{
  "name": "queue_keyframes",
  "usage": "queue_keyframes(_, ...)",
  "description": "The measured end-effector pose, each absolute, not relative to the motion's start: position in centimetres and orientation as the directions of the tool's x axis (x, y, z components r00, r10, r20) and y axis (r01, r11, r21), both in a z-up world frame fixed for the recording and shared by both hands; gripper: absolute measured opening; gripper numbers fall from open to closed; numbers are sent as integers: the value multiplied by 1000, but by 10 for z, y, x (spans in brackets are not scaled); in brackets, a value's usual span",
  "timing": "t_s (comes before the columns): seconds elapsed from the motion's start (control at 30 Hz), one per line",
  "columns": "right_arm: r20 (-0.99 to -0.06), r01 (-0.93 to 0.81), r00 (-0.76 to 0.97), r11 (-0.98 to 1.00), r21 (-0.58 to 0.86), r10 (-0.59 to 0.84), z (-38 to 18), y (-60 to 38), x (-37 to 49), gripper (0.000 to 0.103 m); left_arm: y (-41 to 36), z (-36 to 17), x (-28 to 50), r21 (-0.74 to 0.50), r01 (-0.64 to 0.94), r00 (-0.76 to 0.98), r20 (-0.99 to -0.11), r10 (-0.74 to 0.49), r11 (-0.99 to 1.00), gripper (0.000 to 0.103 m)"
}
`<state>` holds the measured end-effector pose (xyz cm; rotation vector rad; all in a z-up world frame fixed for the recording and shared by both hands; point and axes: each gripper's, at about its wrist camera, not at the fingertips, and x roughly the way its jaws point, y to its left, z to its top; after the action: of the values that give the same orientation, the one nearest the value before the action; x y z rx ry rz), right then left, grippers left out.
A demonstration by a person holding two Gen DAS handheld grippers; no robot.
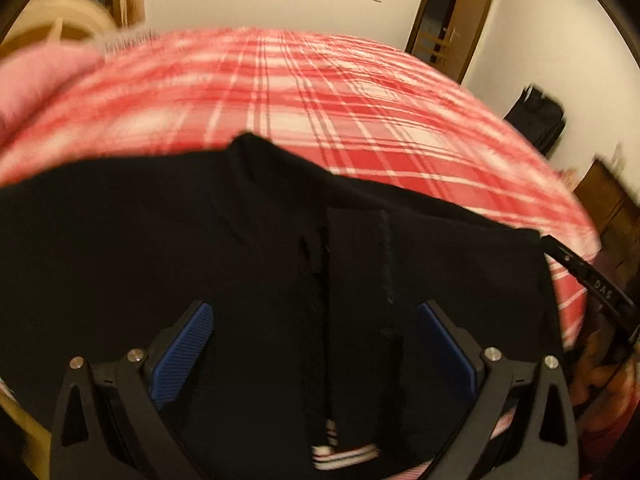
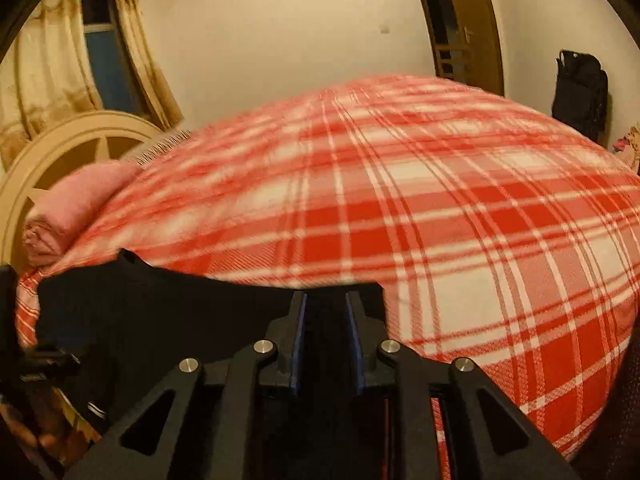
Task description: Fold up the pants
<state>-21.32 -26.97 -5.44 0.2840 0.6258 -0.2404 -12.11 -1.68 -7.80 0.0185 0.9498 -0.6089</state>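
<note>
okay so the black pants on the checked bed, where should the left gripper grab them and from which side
Probably the black pants are best taken at their far edge, near the raised corner lifting off the checked bedspread. Come in from the near side, over the cloth, left gripper open: that peak gives the fingers something to close around.

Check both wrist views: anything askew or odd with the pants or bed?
Nothing damaged or spilled. The black pants lie on the red plaid bedspread with one pointed corner sticking up past the far edge, so the fold looks uneven there. Both views are motion-blurred.
</note>
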Motion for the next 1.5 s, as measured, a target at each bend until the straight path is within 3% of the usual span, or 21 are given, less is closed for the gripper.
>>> queue_keyframes(0.07, -599, 270, 790, 951, 154, -127, -51, -257, -211, 21, -19, -80, -126, -260, 502, 418, -762, -494, 825, 102)
queue_keyframes(0.2, -601, 220, 791, 969, 110, -112, -51, -237, -209, 21, -26, -74, -136, -269, 540, 395, -755, -523, 797, 77)
queue_keyframes(0.33, -607, 199, 790, 973, 117, -88, -50, -230, -208, 21, -30, -70, -143, -252, 568, 392, -753, -528, 783, 76)
queue_keyframes(0.6, -583, 193, 809, 971, 144, -74, -41, -228, -213, 21, -14, -80, -137, -425, 502, 324, -715, -620, 753, 80)
queue_keyframes(0.73, -583, 195, 810, 969, 153, -71, -40, -229, -213, 21, -20, -78, -142, -414, 513, 317, -723, -614, 752, 80)
queue_keyframes(0.93, -580, 204, 811, 965, 166, -72, -39, -231, -215, 21, -14, -79, -135, -466, 478, 295, -713, -636, 744, 59)
queue_keyframes(1.0, -581, 203, 811, 965, 166, -70, -39, -231, -215, 21, -13, -80, -134, -484, 470, 287, -707, -647, 738, 38)
queue_keyframes(1.13, -576, 198, 815, 967, 160, -71, -36, -228, -216, 21, -8, -81, -131, -487, 441, 298, -713, -635, 754, 16)
queue_keyframes(1.5, -607, 210, 792, 962, 177, -62, -50, -232, -211, 21, -15, -76, -136, -423, 480, 344, -715, -608, 769, 9)
